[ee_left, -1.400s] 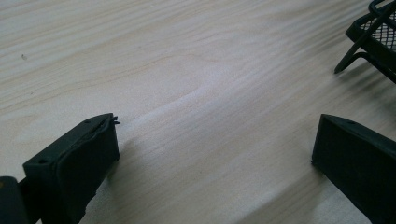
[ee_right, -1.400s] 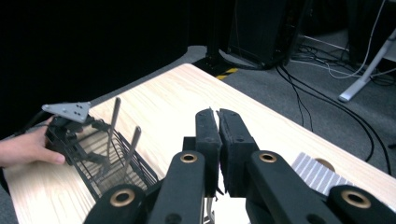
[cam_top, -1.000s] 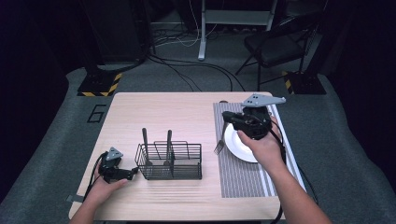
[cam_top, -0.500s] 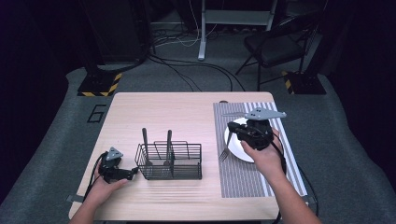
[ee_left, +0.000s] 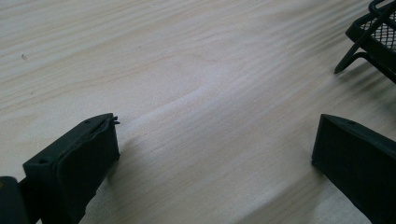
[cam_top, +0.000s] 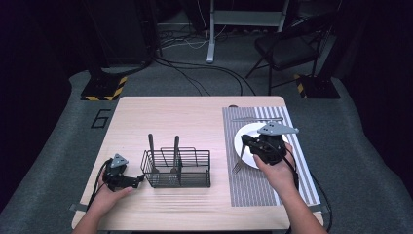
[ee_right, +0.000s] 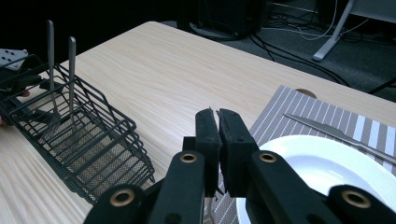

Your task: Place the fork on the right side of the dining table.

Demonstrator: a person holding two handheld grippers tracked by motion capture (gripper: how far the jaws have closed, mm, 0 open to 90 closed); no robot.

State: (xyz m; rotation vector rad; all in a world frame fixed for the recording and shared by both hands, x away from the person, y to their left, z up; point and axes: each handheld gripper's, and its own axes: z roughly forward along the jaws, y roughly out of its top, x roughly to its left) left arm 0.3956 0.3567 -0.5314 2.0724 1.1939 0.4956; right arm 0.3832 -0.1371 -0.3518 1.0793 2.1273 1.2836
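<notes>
The right gripper point(ee_right: 218, 122) is held w/ jaws pressed together, nothing between, above the plate point(cam_top: 247, 138) at 3 o'clock. The left gripper point(ee_left: 215, 154) is rested on the table point(ee_left: 187, 70) at 8 o'clock, jaws spread wide, empty, beside the wire basket point(cam_top: 176, 168).

— What's the surface?
— A pale wooden table point(cam_top: 195, 117).
— What lies on it?
— A black wire basket point(cam_top: 176, 168) near the front edge, and a striped placemat point(cam_top: 253, 185) along the right edge.

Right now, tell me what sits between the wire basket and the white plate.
In the high view, bare wood, then the striped placemat, lie between the wire basket and the white plate. A fork lies on the mat beside the plate.
</notes>
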